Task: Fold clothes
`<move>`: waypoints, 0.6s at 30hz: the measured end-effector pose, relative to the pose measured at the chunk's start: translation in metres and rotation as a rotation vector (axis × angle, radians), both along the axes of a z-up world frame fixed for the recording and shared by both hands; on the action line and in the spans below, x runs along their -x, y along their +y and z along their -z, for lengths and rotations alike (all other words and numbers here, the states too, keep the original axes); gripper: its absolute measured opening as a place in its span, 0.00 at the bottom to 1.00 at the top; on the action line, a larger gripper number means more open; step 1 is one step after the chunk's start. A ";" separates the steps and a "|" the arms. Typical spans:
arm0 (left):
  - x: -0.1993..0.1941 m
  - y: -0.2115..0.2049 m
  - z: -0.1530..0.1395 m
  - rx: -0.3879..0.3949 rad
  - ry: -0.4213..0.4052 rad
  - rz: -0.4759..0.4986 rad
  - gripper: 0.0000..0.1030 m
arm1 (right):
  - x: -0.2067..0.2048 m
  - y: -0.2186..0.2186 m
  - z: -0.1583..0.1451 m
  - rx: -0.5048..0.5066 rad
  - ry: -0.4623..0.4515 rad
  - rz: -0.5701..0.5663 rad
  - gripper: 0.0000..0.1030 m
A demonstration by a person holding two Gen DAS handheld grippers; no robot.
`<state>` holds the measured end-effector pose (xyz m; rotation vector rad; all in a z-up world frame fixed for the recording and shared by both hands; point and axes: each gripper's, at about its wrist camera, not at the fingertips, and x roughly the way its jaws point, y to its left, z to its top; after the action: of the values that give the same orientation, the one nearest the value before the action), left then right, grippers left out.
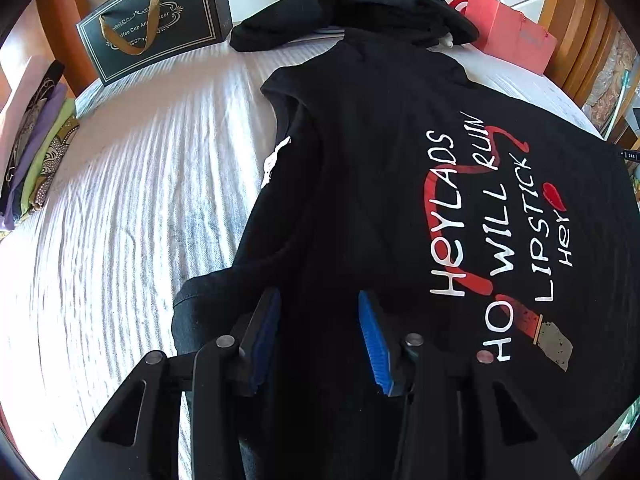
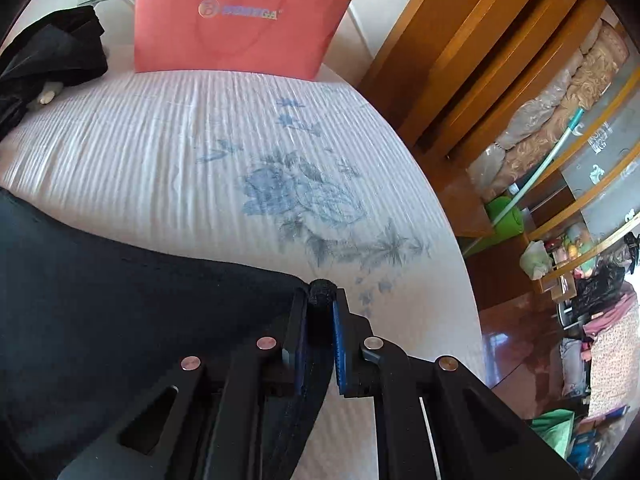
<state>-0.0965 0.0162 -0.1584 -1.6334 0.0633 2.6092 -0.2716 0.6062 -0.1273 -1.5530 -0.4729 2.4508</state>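
On the white ribbed bedsheet [image 1: 132, 184] lies a black T-shirt [image 1: 380, 184], spread flat with its printed side up. White letters and a red lipstick drawing [image 1: 500, 236] are on its right half in the left wrist view. A sleeve of the shirt is at the near left, just beside the left gripper [image 1: 318, 340].

The left gripper hangs over the near part of the shirt, and its jaws stand partly open. Black cloth fills the space between the blue pads [image 1: 372, 340], but the pads do not press on it as far as I can see.

The right gripper [image 2: 320, 320] is at the near right edge of the shirt [image 2: 120, 300]. Its jaws are almost closed, and a small bunch of the black hem sticks out between the fingertips, so it has hold of the shirt there. To the right of it the sheet is bare and shows a pale blue flower print [image 2: 304, 196].

At the far side of the bed another dark garment [image 1: 360, 8] lies in a heap. A red paper bag [image 2: 236, 24] stands against the wall at the far right, and a dark gift bag [image 1: 156, 20] with a golden ribbon handle stands at the far left. A stack of folded clothes [image 1: 36, 148] is at the left edge of the bed. Wooden furniture [image 2: 460, 60] stands to the right of the bed.
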 end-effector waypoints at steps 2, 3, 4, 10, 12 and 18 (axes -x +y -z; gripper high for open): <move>0.002 0.000 0.000 -0.003 -0.002 -0.009 0.40 | 0.011 0.004 0.017 -0.016 -0.054 0.004 0.28; 0.003 0.000 0.000 0.001 -0.003 -0.009 0.40 | 0.010 0.001 0.020 -0.032 -0.030 -0.003 0.37; 0.004 0.001 -0.001 0.005 -0.004 -0.008 0.40 | 0.009 0.002 0.018 -0.043 -0.011 0.009 0.45; 0.019 0.003 -0.001 -0.030 -0.037 0.011 0.42 | -0.032 0.029 -0.024 0.091 0.074 0.148 0.56; 0.021 -0.004 -0.006 -0.060 -0.041 0.018 0.42 | -0.061 0.028 -0.040 0.171 0.099 0.148 0.56; 0.007 -0.031 -0.035 -0.125 0.024 0.062 0.43 | -0.165 -0.006 -0.036 0.215 0.068 0.147 0.56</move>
<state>-0.1036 -0.0153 -0.1231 -1.5348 -0.0457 2.5316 -0.1062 0.6000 -0.0913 -1.5144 -0.0817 2.4969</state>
